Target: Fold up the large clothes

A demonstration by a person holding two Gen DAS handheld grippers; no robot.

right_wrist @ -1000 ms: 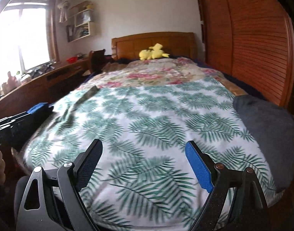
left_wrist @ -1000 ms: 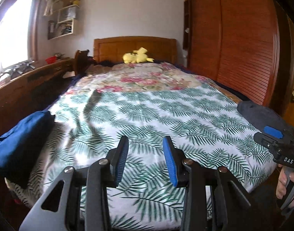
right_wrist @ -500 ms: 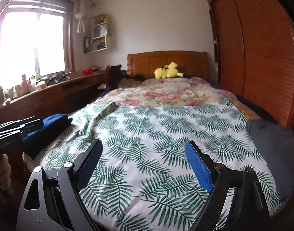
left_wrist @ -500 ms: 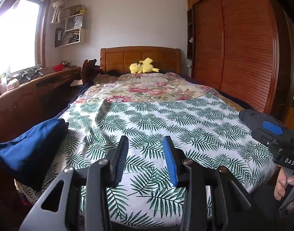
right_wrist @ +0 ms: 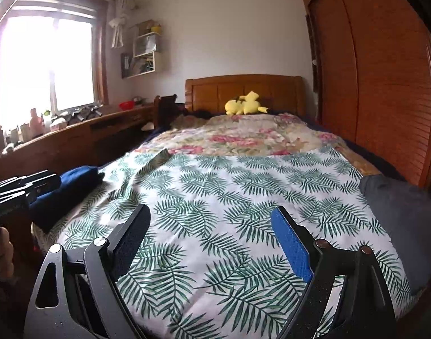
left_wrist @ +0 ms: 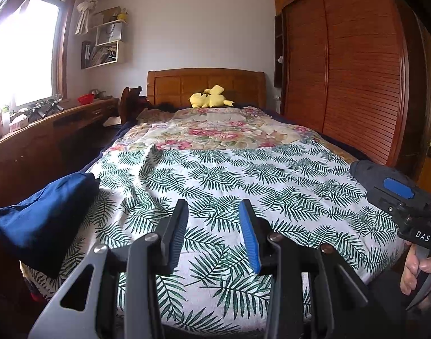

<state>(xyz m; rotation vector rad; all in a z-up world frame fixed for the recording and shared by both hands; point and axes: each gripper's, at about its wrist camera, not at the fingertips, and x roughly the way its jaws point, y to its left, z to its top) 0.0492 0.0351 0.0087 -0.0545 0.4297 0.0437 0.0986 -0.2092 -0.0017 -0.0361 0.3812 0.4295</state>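
Folded blue clothes (left_wrist: 43,220) lie at the bed's (left_wrist: 243,186) near left corner in the left wrist view, where the left gripper (left_wrist: 214,227) hovers with fingers (left_wrist: 250,231) parted and empty. From the right wrist, a grey garment (right_wrist: 404,220) rests at the bed's right edge; the right gripper (right_wrist: 212,243) gapes wide, holding nothing.

Bed (left_wrist: 204,84), leaf-print sheet (left_wrist: 243,186), blue garment (left_wrist: 43,214), grey garment (right_wrist: 407,214)
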